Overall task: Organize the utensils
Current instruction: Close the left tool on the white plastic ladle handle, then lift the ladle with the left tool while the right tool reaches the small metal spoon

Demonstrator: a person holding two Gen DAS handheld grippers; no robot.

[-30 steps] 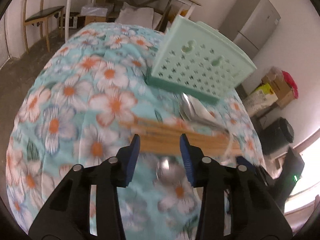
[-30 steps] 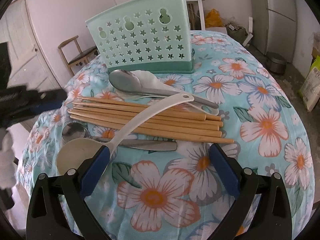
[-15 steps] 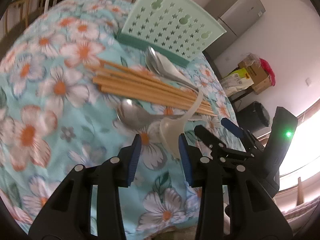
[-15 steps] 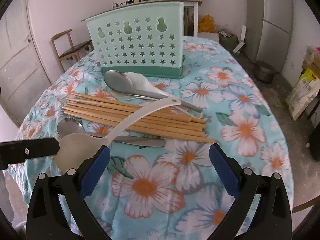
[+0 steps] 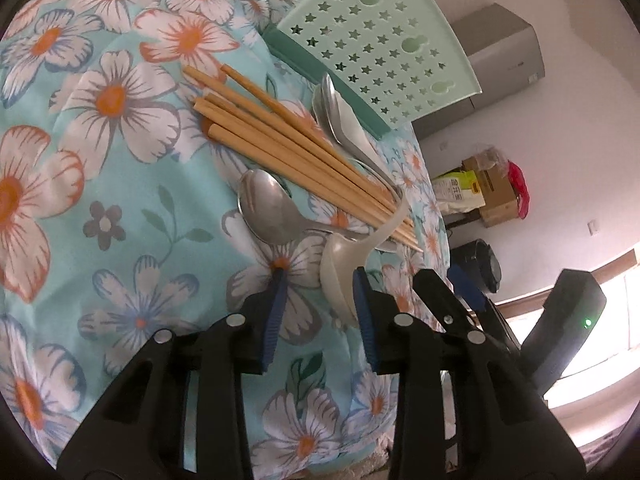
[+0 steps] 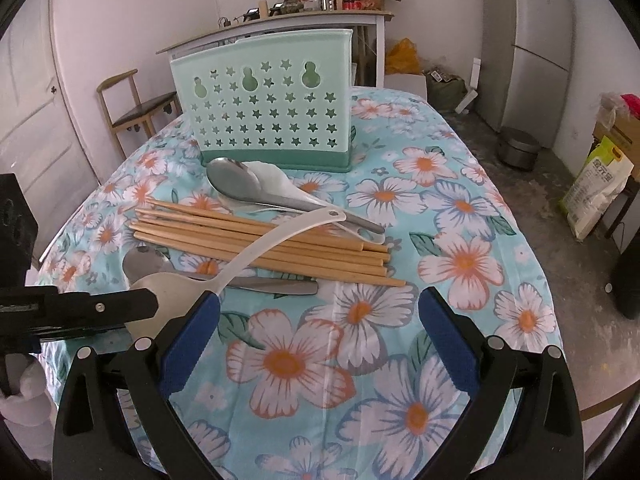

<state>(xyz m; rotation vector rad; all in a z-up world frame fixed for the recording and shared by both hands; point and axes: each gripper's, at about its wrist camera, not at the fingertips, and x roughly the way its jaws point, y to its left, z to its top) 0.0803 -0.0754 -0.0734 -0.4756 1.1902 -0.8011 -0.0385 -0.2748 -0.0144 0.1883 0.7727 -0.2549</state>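
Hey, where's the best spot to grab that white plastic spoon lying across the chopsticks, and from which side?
Probably the white plastic spoon's bowl, from the near table edge: it lies clear of the chopsticks, while its handle crosses them. The left gripper is closing with the bowl between its jaws.

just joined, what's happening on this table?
A person is sorting utensils on a floral-clothed table. The left hand-held gripper is closing around the bowl of a white plastic ladle, whose handle lies across a bundle of wooden chopsticks. The pads do not look clamped on it yet. The right hand-held gripper hovers open over bare cloth. Metal spoons lie loose on the cloth, none visibly in the mint-green star-perforated utensil holder behind.
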